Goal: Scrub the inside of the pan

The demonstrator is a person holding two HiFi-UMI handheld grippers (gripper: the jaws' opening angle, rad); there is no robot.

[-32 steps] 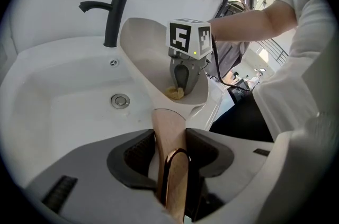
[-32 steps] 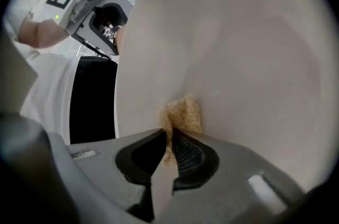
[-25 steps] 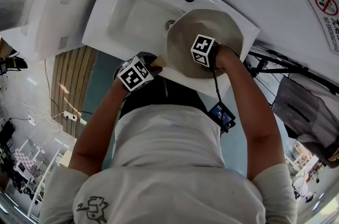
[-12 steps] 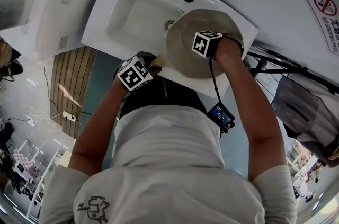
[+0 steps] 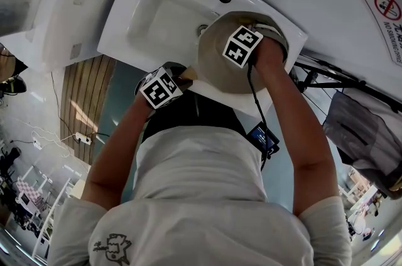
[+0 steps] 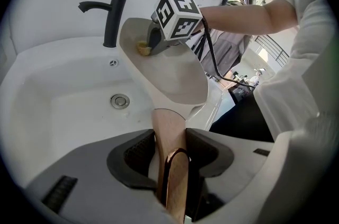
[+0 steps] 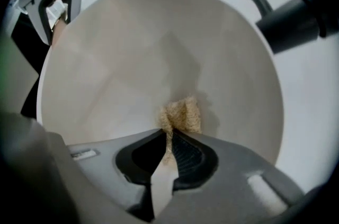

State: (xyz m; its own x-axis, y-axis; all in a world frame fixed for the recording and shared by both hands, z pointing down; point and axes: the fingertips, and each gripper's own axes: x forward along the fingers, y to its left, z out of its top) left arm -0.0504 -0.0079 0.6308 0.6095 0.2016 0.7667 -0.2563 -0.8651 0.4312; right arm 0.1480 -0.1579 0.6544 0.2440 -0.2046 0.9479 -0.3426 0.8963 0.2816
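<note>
We are wearing a white short-sleeved shirt [image 5: 201,195] that is showing a small dark line drawing [image 5: 110,246], and a black garment [image 5: 188,110] below it. The left gripper [image 6: 169,138] and the right gripper [image 7: 168,138] are both showing smooth pale grey shells and black ribbed pads [image 7: 188,151]. Each is carrying a white cube with black square markers: the left cube [image 5: 162,87] and the right cube [image 5: 242,46]. A thin black cable [image 5: 253,101] is running from the right gripper to a small black device [image 5: 264,138] that is showing a blue-lit screen.
</note>
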